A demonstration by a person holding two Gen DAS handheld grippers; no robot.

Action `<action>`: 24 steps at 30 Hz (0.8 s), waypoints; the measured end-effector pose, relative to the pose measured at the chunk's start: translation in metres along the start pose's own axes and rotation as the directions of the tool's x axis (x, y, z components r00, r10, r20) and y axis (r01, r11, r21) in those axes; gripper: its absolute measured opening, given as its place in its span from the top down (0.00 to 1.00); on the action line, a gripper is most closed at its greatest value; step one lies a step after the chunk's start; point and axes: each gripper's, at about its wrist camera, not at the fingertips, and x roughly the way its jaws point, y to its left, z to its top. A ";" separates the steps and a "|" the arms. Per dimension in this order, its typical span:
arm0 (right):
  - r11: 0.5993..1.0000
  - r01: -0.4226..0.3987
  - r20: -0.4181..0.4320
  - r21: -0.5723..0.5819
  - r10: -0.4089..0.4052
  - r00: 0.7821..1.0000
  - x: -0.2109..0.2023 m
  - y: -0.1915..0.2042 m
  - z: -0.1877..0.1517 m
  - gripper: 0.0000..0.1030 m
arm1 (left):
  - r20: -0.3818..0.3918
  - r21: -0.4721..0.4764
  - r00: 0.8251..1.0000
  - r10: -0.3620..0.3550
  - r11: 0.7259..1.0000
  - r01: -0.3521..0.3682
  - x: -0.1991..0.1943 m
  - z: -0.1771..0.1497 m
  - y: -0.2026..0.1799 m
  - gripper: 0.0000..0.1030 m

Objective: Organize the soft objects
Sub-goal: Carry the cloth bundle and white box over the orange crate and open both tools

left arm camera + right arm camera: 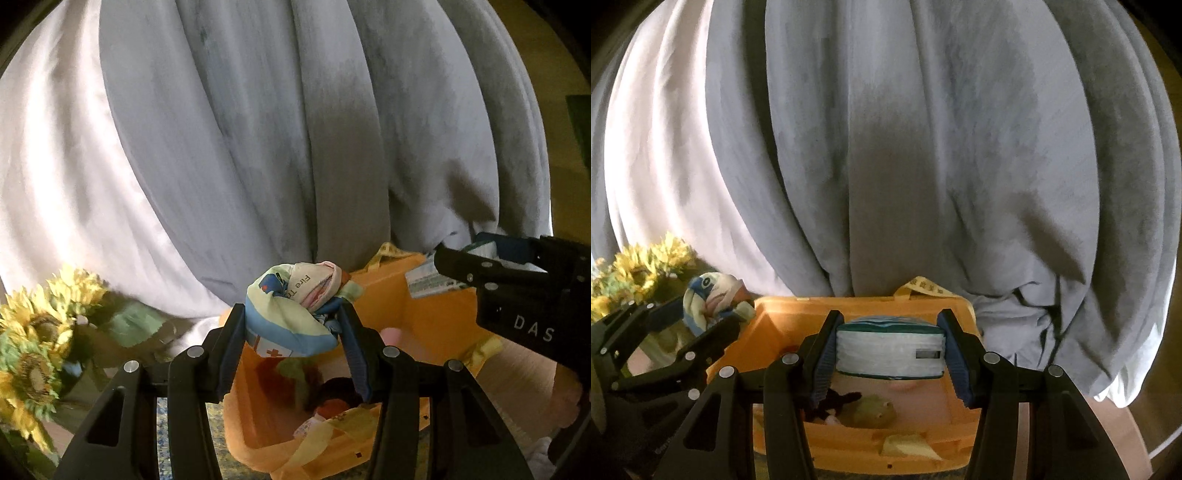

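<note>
My left gripper is shut on a bunched printed cloth, pale green, blue and pink, held above the left part of an orange bin. The cloth also shows in the right wrist view, with the left gripper beside the bin's left rim. My right gripper is shut on a white soft tissue pack with a teal top, held over the orange bin. Inside the bin lie a green plush toy and a dark plush toy. The right gripper enters the left wrist view from the right.
A grey curtain hangs right behind the bin, with a white sheer curtain to its left. Artificial sunflowers stand left of the bin. A yellow ribbon handle sticks up at the bin's far rim.
</note>
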 end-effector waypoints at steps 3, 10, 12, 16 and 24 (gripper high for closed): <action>1.000 0.001 -0.018 -0.003 -0.001 1.000 0.010 -0.001 -0.002 0.48 | -0.027 -0.005 1.000 -0.010 1.000 0.009 0.014 -0.003 0.001 0.51; 0.999 -0.026 -0.086 0.019 0.027 0.996 0.040 -0.005 -0.007 0.42 | -0.082 -0.013 0.997 -0.016 1.000 0.015 0.038 -0.010 0.000 0.39; 1.000 -0.021 -0.084 0.022 0.022 0.996 0.042 -0.005 -0.007 0.36 | -0.083 -0.014 0.996 -0.012 1.000 0.011 0.038 -0.010 0.000 0.38; 1.000 -0.003 -0.062 0.002 0.003 0.998 0.034 -0.004 -0.006 0.36 | -0.078 -0.024 0.997 -0.005 1.000 0.003 0.030 -0.011 0.002 0.32; 1.000 0.023 -0.023 0.003 -0.023 0.999 0.001 -0.007 -0.005 0.31 | -0.056 -0.070 0.998 0.007 0.997 -0.011 -0.004 -0.007 0.006 0.28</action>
